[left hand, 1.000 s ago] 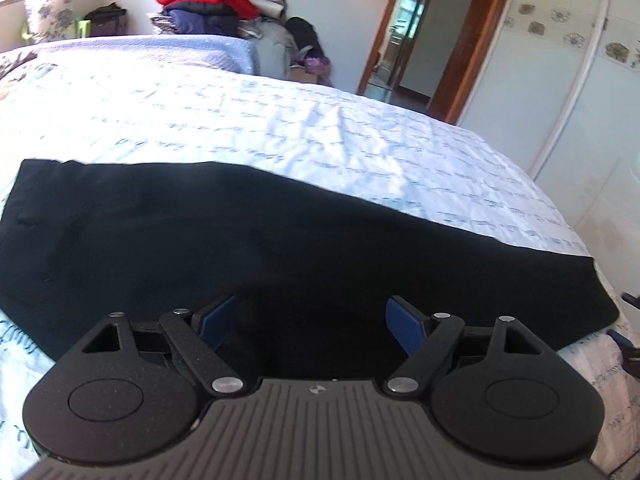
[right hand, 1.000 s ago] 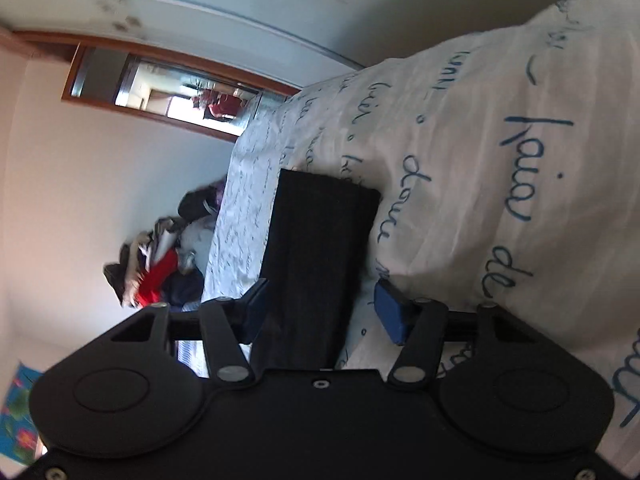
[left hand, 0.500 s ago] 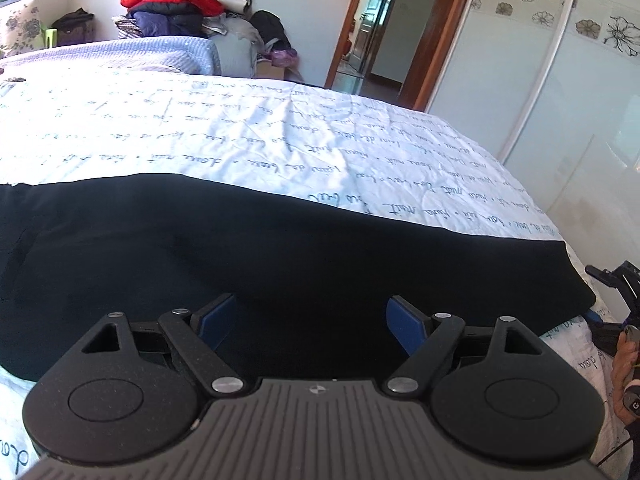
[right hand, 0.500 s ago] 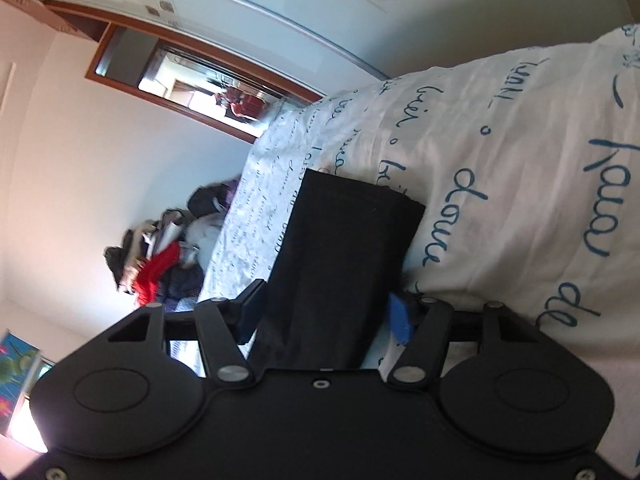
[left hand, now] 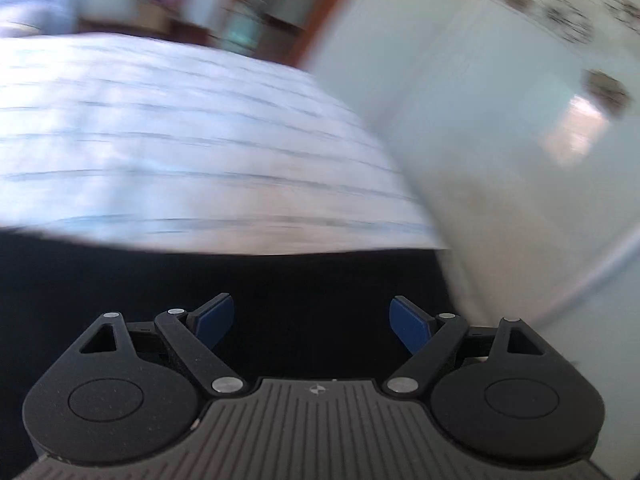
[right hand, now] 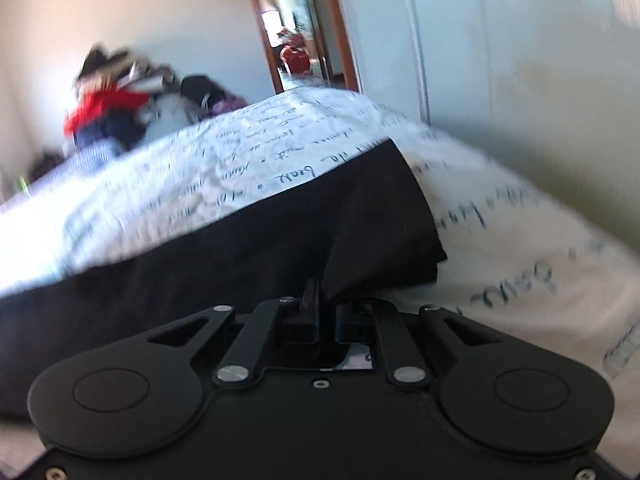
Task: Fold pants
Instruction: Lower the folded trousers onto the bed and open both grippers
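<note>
Pants (right hand: pixel 248 248): black, matte, soft cloth, long flat strip across bed (right hand: pixel 280 140), squared hem end near bed edge. Bedsheet white, crinkled, printed with dark cursive script. Right gripper (right hand: pixel 326 304) jaws pinched tight on pants' near edge, cloth tented upward. Left gripper (left hand: pixel 311 316) jaws wide apart, blue pads (left hand: pixel 408 322) bare, over pants; view blurred.

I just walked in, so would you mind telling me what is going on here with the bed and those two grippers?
A person holding a gripper in each hand is folding black pants laid across a bed with a script-printed sheet. The right gripper is shut on a bunched edge of the fabric near the pants' end. The left gripper is open over the dark cloth, gripping nothing; its view is blurred, so it appears to be moving.
</note>
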A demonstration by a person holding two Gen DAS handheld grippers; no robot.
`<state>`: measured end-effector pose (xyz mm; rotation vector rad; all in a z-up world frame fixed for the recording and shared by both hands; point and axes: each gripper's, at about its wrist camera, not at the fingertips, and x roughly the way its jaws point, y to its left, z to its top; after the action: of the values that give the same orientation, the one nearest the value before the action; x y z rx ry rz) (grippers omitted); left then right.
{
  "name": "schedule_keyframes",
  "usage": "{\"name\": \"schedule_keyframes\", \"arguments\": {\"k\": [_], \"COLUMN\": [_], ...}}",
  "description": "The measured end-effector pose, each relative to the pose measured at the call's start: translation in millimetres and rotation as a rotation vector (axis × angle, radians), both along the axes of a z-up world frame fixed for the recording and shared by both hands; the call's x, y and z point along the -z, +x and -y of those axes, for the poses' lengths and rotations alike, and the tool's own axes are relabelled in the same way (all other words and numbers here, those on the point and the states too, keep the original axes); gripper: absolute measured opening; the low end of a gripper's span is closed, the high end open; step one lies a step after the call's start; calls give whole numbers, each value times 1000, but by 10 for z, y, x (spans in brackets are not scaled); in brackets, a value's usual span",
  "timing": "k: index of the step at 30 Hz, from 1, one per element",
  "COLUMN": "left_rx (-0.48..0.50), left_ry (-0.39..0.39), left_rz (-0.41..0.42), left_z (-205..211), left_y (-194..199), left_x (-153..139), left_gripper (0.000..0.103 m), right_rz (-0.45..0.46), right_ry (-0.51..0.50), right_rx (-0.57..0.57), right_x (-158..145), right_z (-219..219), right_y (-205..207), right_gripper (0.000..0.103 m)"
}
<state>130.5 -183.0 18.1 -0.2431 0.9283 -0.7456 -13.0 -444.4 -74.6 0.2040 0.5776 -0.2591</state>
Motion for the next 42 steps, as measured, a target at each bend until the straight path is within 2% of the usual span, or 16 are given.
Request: {"name": "schedule_keyframes", "arguments": {"k": [2, 4, 8, 11, 13, 14, 15, 16, 19, 23, 27, 33, 37, 39, 41, 42], "left_rx": [77, 104, 149, 155, 148, 139, 128, 120, 106, 157, 199, 242, 212, 177, 163, 153], "left_ry": [5, 28, -10, 13, 33, 38, 39, 40, 30, 0, 10, 70, 212, 228, 273, 296], "left_rz": [17, 48, 16, 23, 21, 17, 12, 6, -31, -155, -211, -173, -188, -196, -135, -103], "left_z": [431, 744, 1015, 1076, 1094, 1098, 1099, 1098, 1127, 1288, 1494, 1815, 2011, 1981, 1938, 1904], "left_y": [103, 127, 88, 56, 77, 106, 130, 159, 265, 404, 420, 375, 439, 474, 442, 421], "left_x": [-38, -67, -46, -3, 24, 30, 32, 44, 84, 219, 347, 372, 506, 565, 586, 585], "left_gripper": [87, 87, 87, 87, 87, 87, 88, 90, 90, 92, 92, 88, 47, 47, 43, 18], "right_rz": [2, 23, 144, 245, 340, 387, 396, 360, 223, 109, 60, 113, 130, 119, 114, 108], "right_ry": [-21, 72, 442, 756, 936, 1009, 1049, 1028, 697, 32, -275, -329, -368, -377, -366, -349], "right_rx": [0, 27, 119, 174, 225, 260, 283, 286, 132, -82, -178, -202, -232, -232, -229, -229], "right_x": [-18, -15, 69, 218, 355, 431, 491, 504, 246, -167, -158, -166, -209, -207, -217, -232], "right_z": [-27, 135, 671, 1034, 1203, 1259, 1296, 1300, 1044, 263, -223, -316, -387, -401, -400, -395], "right_y": [5, -18, -154, -223, -293, -337, -350, -319, -151, 38, 106, -30, -63, -72, -85, -94], "right_gripper": [8, 10, 46, 57, 57, 48, 25, 4, 6, 6, 6, 6, 6, 6, 6, 7]}}
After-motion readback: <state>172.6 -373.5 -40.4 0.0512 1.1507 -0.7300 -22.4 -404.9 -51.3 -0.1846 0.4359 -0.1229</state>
